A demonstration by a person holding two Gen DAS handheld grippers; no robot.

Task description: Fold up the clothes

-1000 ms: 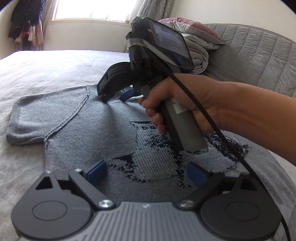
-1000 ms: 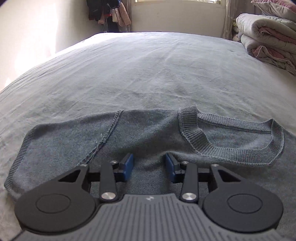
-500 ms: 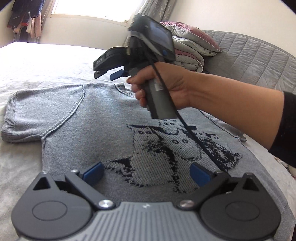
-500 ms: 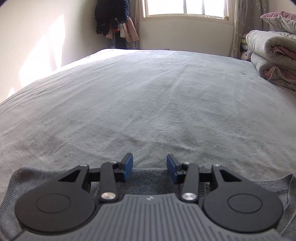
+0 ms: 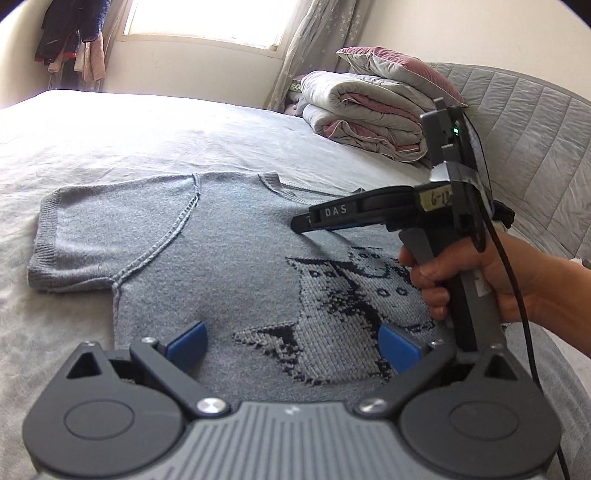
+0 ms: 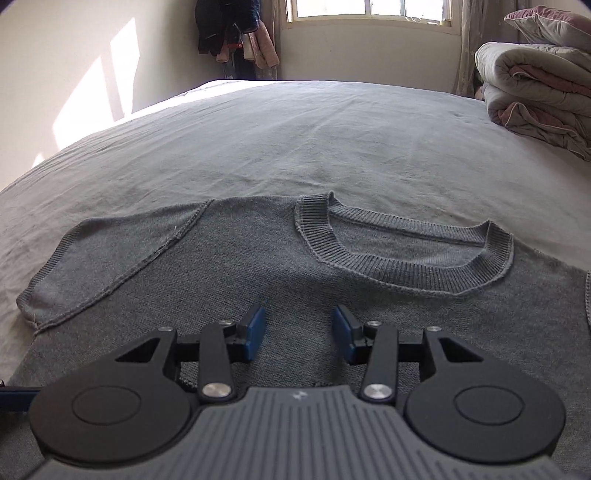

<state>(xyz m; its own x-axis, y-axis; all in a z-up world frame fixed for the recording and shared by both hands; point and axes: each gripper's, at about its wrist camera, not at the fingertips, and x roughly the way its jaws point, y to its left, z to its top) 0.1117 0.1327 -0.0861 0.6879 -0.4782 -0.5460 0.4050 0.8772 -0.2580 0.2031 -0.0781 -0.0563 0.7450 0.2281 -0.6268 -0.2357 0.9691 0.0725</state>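
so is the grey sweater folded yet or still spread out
Spread flat. The sweater lies face up on the bed, sleeve out sideways, collar and knitted picture uncovered.

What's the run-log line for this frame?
sweater: flat on bed, unfolded | left claw: open, empty | right claw: open, empty, below collar

- Bed (image 6: 332,140): a broad stretch of grey sheet is lying bare beyond the sweater (image 6: 258,258), giving open passage toward the window wall.
- Folded quilts (image 5: 369,110): stacked at the far right corner of the bed, blocking that side.
- Padded headboard (image 5: 535,147): closing off the right edge.
- Right gripper (image 5: 303,223) and the hand (image 5: 480,280) holding it: hanging over the sweater's chest, standing in the left gripper's (image 5: 291,343) way to the collar.
- Hanging clothes (image 6: 236,33): occupying the far corner, well apart.
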